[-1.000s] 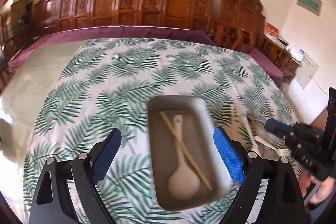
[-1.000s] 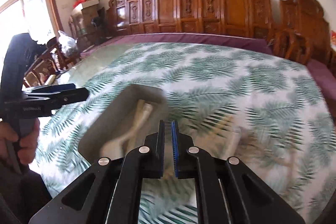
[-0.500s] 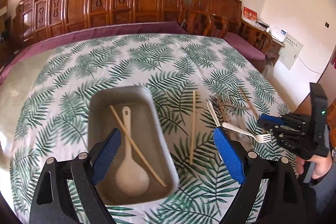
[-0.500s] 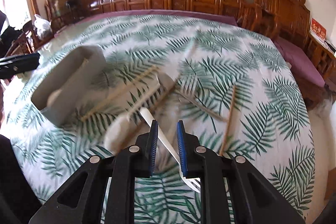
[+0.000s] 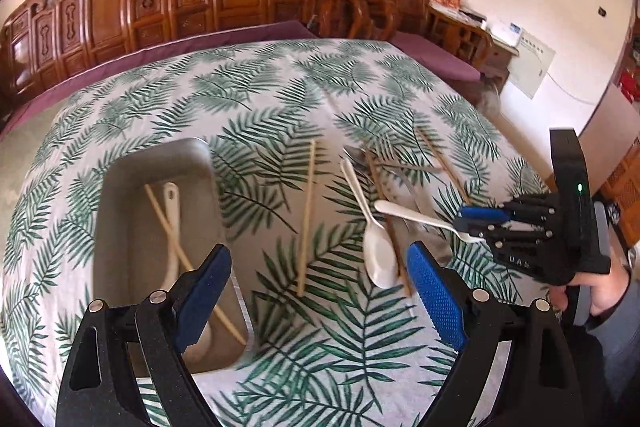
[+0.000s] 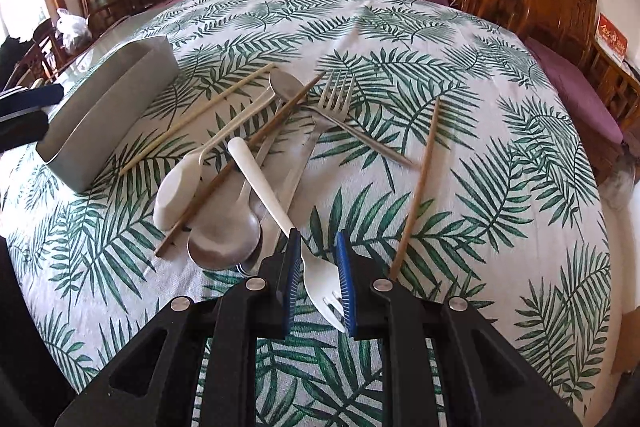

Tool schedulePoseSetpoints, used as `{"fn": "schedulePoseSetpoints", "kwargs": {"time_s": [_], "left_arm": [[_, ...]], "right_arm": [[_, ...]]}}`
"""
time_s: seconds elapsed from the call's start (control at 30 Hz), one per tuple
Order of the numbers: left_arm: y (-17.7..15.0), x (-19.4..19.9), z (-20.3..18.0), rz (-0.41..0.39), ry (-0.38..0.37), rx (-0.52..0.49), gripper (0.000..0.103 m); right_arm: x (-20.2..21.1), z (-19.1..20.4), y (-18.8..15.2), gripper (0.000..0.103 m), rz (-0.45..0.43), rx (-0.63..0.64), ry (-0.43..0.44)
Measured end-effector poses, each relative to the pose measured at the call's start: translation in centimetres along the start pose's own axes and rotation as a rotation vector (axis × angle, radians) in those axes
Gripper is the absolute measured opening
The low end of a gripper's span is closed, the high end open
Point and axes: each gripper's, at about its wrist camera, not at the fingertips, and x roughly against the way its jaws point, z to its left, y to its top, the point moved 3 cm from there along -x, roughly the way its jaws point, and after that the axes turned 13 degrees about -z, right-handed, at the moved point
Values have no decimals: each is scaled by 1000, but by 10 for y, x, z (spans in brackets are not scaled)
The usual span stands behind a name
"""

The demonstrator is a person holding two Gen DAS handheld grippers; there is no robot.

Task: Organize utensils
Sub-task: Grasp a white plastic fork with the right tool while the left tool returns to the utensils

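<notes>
A: Which step is this?
B: Picking up. The right claw (image 6: 316,279) straddles the white fork (image 6: 280,211) on the desk (image 6: 500,187), jaws just widened, not yet pinching.
A: Next?
B: Clench, lift, carry to the tray (image 5: 132,203). Left claw (image 5: 320,291) gapes, empty.

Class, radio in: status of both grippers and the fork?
Left gripper open, empty. Right gripper astride white fork, not clamped. Fork lies across spoons.

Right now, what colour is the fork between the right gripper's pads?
White fork; clearest in the right wrist view.
</notes>
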Motion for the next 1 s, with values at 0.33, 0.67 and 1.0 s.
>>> {"fn": "schedulePoseSetpoints", "kwargs": {"time_s": [0.33, 0.67, 1.0], "left_arm": [[-14, -16, -17, 41, -11, -38, 86], [-19, -26, -20, 60, -9, -38, 86], [-15, -46, -32, 75, -6, -50, 79]], "right_arm": [[-13, 4, 0, 35, 32, 57, 22], [-14, 12, 0, 10, 58, 93, 47], [-3, 4, 6, 7, 17, 39, 62]]}}
